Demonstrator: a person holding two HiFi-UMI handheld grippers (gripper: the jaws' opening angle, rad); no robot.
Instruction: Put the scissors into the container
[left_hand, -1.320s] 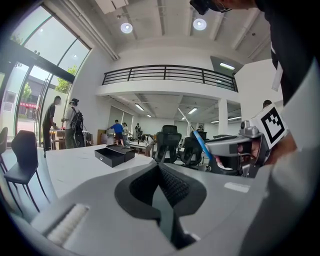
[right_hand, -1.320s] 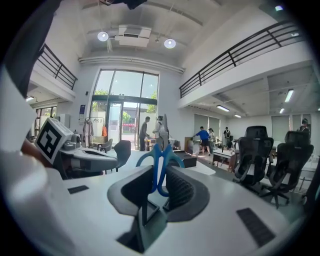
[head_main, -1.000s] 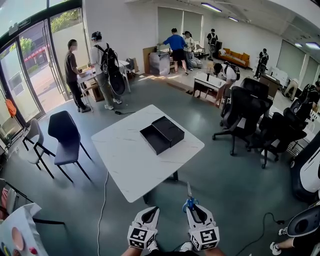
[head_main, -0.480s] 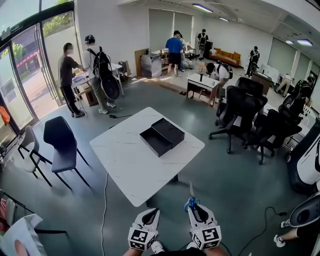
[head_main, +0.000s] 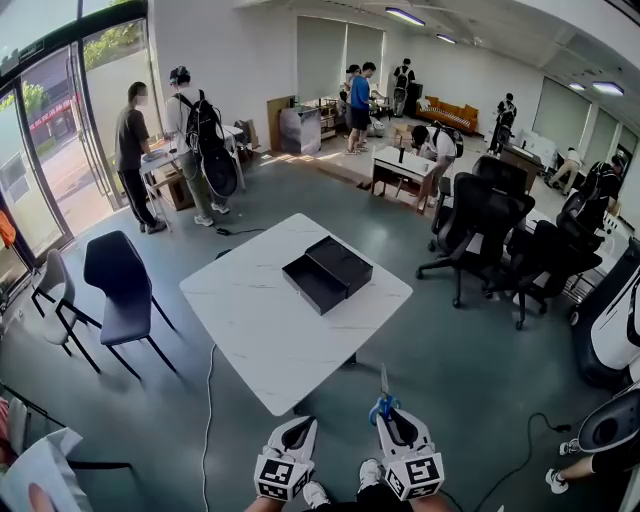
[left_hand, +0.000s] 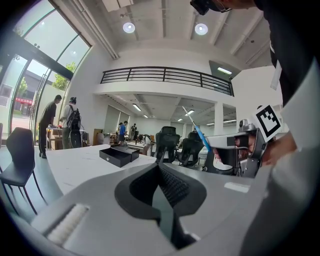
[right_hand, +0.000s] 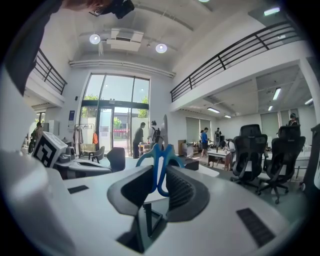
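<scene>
My right gripper (head_main: 384, 412) is shut on blue-handled scissors (head_main: 381, 401), whose blade points up and forward; in the right gripper view the blue handles (right_hand: 159, 167) stand between the jaws. My left gripper (head_main: 297, 428) is shut with nothing in it, beside the right one, below the table's near corner. The black open container (head_main: 313, 282) lies on the white marble table (head_main: 260, 330) with its black lid (head_main: 341, 262) touching it at the far right. The left gripper view shows the container (left_hand: 118, 155) far off and the scissors (left_hand: 197, 132) at the right.
A dark chair (head_main: 118, 286) stands left of the table. Black office chairs (head_main: 480, 225) cluster at the right. A white cable (head_main: 208, 420) runs over the floor by the table's near corner. Several people stand by desks at the back.
The view has shifted slightly; both grippers stay low in front of me, the right one still holding the scissors. People in the background have moved.
</scene>
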